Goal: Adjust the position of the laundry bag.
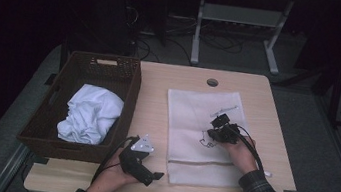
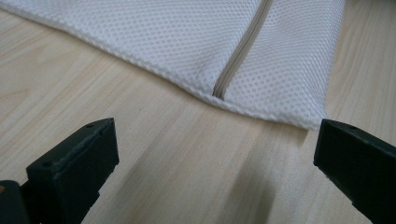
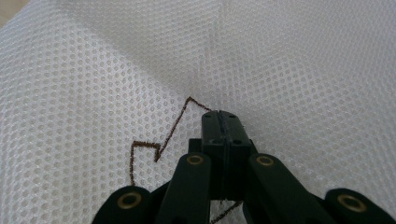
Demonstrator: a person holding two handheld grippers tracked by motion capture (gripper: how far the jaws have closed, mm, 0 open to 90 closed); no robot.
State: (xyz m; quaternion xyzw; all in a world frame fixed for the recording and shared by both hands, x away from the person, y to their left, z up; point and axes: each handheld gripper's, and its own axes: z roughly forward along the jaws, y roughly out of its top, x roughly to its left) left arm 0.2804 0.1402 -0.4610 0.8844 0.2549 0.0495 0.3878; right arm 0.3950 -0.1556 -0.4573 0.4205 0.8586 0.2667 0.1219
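high view shows a white mesh laundry bag lying flat on the wooden bench, with its long axis running from 12 to 6 o'clock and the zipper crossing near the 6 o'clock end. the right claw rests on the middle of the bag; in the right gripper view its jaws are pressed together and seem to pinch the mesh at a small raised peak, from which creases spread, beside a thin brown zigzag mark. if it truly holds the fabric or only presses on it, i cannot say for sure. the left claw lies low on the bench at about 7 o'clock of the bag, just beside the near left corner, not touching it. in the left gripper view its jaws are spread wide, and the bag corner lies ahead toward 12 to 1 o'clock, with the grey zipper ending at the bag edge. this is the relation which matters: the zipper end is straight ahead of the open left claw, and the left hand is the nearer one to it. a dark woven basket at 9 o'clock of the bag holds a crumpled white cloth. i judge the next move is for the left claw to go forward to the zipper end.
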